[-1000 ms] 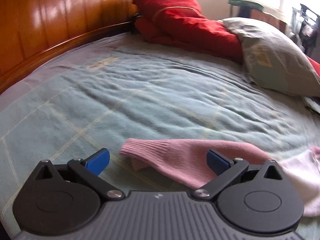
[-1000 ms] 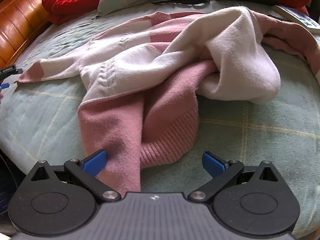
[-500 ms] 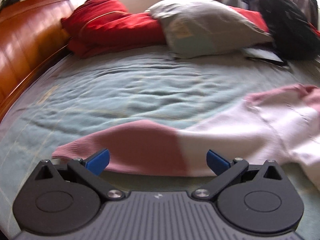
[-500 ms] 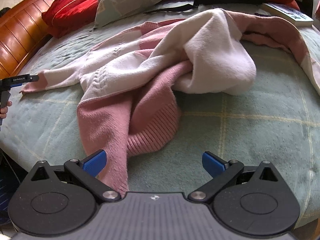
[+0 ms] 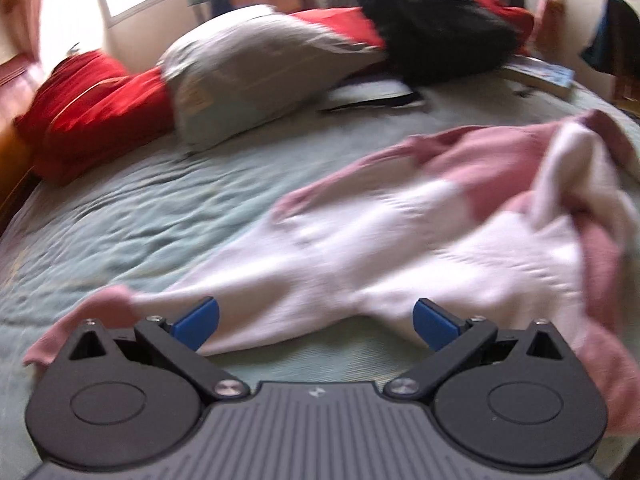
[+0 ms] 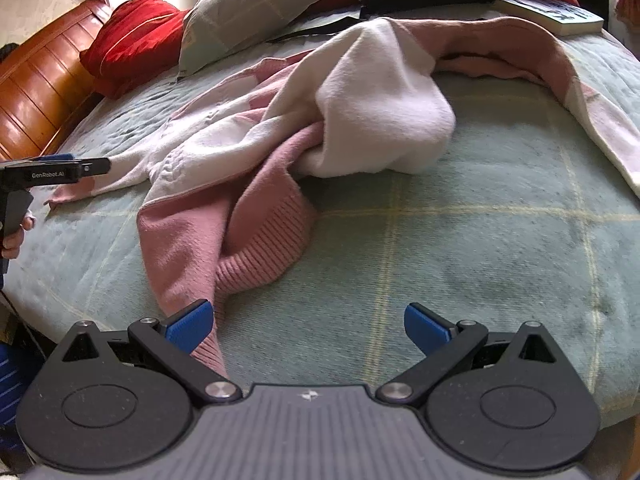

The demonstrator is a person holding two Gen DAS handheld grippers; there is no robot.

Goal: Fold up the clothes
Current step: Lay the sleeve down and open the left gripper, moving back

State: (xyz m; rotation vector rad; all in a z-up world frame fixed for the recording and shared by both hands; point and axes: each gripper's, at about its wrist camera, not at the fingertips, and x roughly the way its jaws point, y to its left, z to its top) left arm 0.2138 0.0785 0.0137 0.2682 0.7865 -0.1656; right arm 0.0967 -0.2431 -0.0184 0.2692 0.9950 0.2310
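Sweater (image 6: 240,152) crumpled on bed, sleeve between spread left gripper (image 5: 316,322); right gripper (image 6: 306,326) likewise spread.

— What do the two tools look like?

— The left gripper (image 5: 316,322) has a ribbed grey body, two black round housings, black linkage arms with silver screws and blue fingertip pads (image 5: 198,318); the right gripper (image 6: 306,322) is built alike, a small pale logo on its grey deck.

— Any lettering?

— In the right wrist view, the left gripper's black side reads "GenRobot.AI"; a hand (image 6: 16,236) grips its handle.
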